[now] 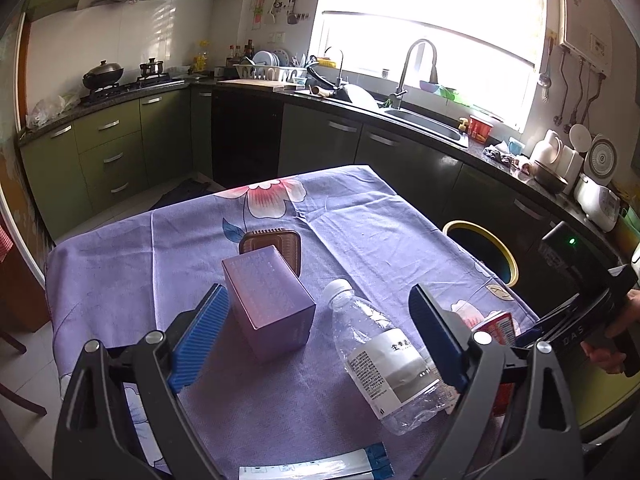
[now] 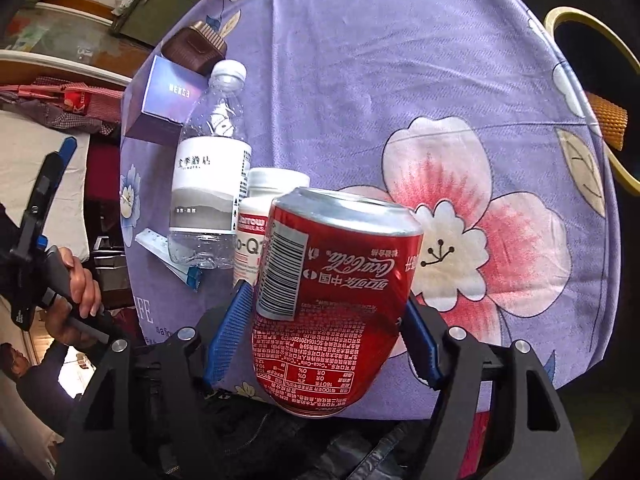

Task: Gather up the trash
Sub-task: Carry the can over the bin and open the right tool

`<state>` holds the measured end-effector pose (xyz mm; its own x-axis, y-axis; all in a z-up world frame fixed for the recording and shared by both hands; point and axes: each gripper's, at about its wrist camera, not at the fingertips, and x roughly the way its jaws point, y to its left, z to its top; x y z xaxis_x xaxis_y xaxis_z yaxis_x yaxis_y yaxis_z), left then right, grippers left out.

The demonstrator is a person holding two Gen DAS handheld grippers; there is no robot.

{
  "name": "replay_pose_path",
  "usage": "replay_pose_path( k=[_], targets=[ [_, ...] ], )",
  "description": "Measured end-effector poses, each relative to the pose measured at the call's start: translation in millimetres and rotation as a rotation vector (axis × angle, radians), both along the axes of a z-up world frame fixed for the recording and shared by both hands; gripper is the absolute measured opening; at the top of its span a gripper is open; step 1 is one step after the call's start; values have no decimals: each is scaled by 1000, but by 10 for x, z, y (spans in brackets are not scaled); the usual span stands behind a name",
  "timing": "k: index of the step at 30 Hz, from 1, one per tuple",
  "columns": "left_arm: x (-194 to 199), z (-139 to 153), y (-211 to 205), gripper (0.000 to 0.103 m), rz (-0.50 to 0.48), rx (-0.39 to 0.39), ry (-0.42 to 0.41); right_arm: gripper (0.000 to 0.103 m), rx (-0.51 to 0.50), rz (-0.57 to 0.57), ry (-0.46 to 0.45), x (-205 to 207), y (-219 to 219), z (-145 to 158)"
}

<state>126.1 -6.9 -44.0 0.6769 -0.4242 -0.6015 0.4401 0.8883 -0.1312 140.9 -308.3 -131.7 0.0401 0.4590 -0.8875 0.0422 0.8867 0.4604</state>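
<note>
We are working the right tool around the red Coca-Cola can, low in the middle of the right wrist frame: the can is standing between the spread blue pads, a gap showing on the left side, so nothing is gripped yet. The left tool is hanging released over the bench, the plastic water bottle lying between its pads, cap pointing toward the upper left. The yellow-rimmed bin is waiting at right.
</note>
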Motion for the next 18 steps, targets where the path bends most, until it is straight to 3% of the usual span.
replay_pose_path(
  k=[4,7,12,15,18],
  targets=[
    [3,-16,-44,87,-6,15,7,71,23,-35,-56,1,-210,205],
    [-3,-32,-81,87,-7,26,14,71,25,-105,-152,14,-543,482],
    [-12,-58,-114,87,7,31,32,71,-91,-305,-347,188,-1448,898],
    [-25,-62,-146,87,22,43,40,71,-179,-389,-371,397,-1908,874],
    [-53,-42,-180,87,31,56,40,71,-272,-453,-340,662,-2330,654]
  ],
)
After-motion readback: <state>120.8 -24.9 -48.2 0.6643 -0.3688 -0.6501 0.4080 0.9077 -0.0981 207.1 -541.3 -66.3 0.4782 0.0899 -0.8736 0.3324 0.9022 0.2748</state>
